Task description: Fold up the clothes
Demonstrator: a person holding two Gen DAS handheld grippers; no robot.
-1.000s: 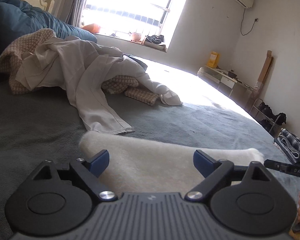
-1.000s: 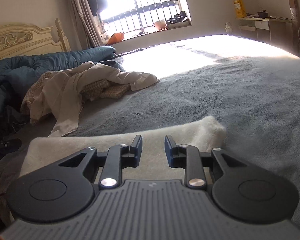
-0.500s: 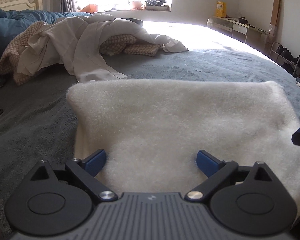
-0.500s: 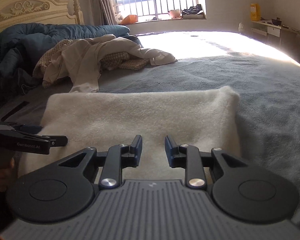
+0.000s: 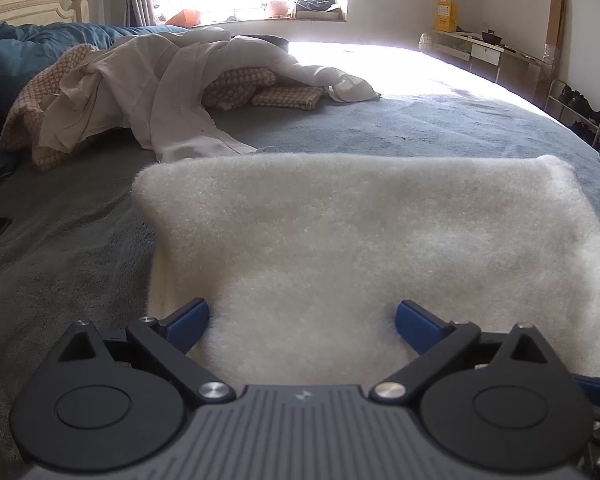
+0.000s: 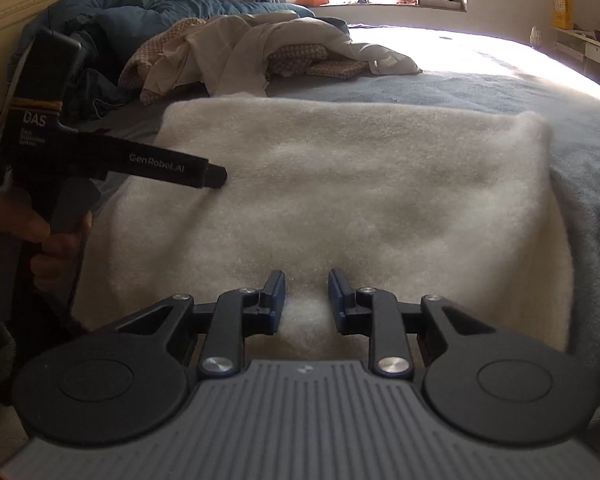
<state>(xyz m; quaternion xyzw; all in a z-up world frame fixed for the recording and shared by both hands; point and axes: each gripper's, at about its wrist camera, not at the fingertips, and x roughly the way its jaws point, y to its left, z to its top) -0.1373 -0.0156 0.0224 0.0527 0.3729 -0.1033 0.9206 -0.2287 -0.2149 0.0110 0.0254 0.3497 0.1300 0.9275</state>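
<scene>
Fleece garment: a cream, fluffy piece [image 5: 360, 240] lies flat on the grey bedspread [image 5: 440, 120], at the near edge of the bed. It looks already folded into a tidy rectangle; its left side shows a doubled layer.
Left gripper [image 5: 302, 320]: its jaws are opening and stand very wide, one blue tip at each side of the garment's near edge. Fleece lies between them, but the pads do not press on it, so it is released.
Right gripper [image 6: 306, 300]: jaws narrowed to a small gap over the near edge of the garment [image 6: 340, 184]. A little tuft of fleece shows in the gap, yet the pads do not look to be pinching it; I read it as not grasping.
Hand [image 6: 32, 236]: in the right view the person's hand holds the other tool's handle at the garment's left side.
Done so far: judging by its neat outline, this one piece seems folded or nearly so. Whether another fold is meant I cannot tell.
Left to do: a heap of pale clothes [image 5: 172, 92] with a checked piece [image 5: 240, 88] lies crumpled at the far left, well apart from the fleece. None of it is folded, so most of the job appears to remain.
Far end: a blue duvet [image 6: 148, 12] is bunched by the headboard.
</scene>
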